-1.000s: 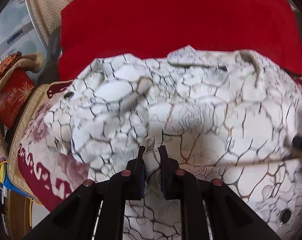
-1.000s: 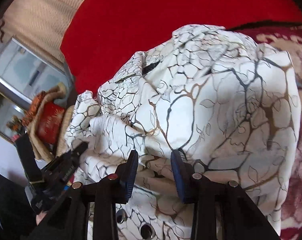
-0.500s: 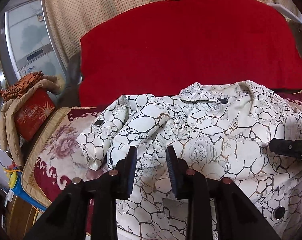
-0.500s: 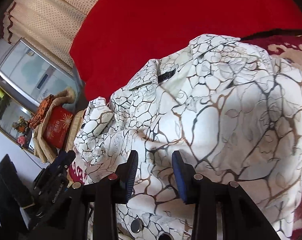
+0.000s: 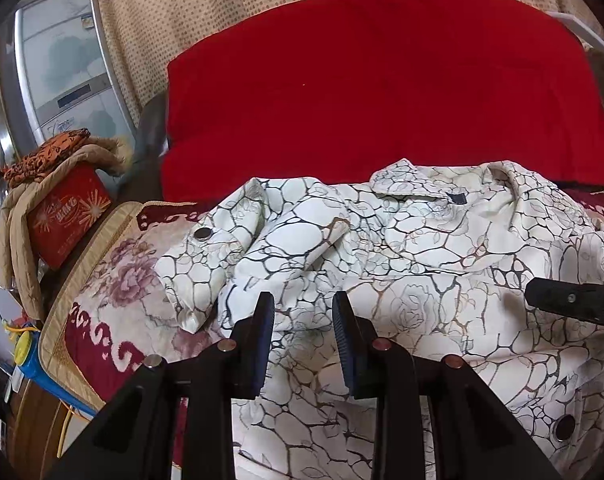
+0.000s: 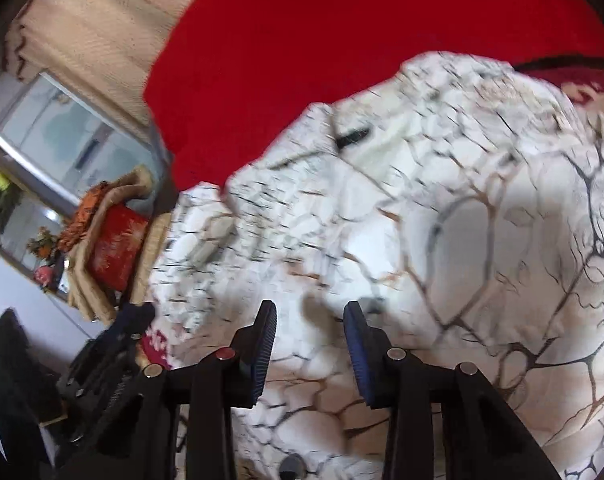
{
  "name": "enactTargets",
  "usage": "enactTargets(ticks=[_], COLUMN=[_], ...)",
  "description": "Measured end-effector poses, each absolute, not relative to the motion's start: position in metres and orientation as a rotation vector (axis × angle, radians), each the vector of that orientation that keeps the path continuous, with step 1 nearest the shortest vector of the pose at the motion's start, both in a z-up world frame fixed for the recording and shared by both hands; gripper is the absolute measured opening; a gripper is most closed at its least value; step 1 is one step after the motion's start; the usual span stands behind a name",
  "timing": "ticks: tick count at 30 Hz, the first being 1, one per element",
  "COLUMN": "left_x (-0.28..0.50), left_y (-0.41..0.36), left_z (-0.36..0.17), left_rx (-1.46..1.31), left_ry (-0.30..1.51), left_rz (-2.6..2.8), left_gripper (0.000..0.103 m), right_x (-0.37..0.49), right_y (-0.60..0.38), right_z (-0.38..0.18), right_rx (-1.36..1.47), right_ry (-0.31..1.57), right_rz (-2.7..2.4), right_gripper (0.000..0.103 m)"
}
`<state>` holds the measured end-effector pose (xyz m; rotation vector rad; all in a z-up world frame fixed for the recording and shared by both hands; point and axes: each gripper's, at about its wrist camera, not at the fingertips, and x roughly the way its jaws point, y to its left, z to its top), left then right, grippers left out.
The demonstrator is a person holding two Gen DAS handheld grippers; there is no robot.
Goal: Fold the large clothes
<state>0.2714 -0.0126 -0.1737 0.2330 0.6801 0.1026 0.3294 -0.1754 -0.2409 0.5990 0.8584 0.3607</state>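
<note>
The left gripper stood with its jaws spread apart, nothing between them. Directly ahead of and below its fingertips lay the white crackle-patterned jacket with round metal snaps, rumpled on the floral maroon-and-cream bed cover. A folded sleeve lay just ahead-left of the left finger; the collar lay farther ahead, against the red quilted blanket. The right gripper also had its jaws apart and held no cloth; the jacket filled the space ahead of it, blurred in that view. The right gripper's tip showed to the right of the left gripper, above the jacket. A red printed box sat far to the left.
</note>
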Motion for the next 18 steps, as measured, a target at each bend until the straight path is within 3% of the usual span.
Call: enactTargets(ticks=[4,11,18], left_x=[0.270,0.264,0.256], left_y=[-0.003,0.015,0.038], left_z=[-0.170,-0.161,-0.149], left_rx=[0.217,0.204,0.175], left_ry=[0.680,0.661,0.633], left_rz=[0.119,0.164,0.211], left_gripper=[0.031,0.033,0.038], right_x=[0.328,0.347,0.342], right_y=[-0.158,-0.126,-0.116], right_z=[-0.233,-0.262,-0.254], right_rx=[0.571,0.532,0.513], right_ry=[0.835,0.969,0.924], right_rz=[0.421,0.399,0.440], right_gripper=[0.039,0.039,0.039])
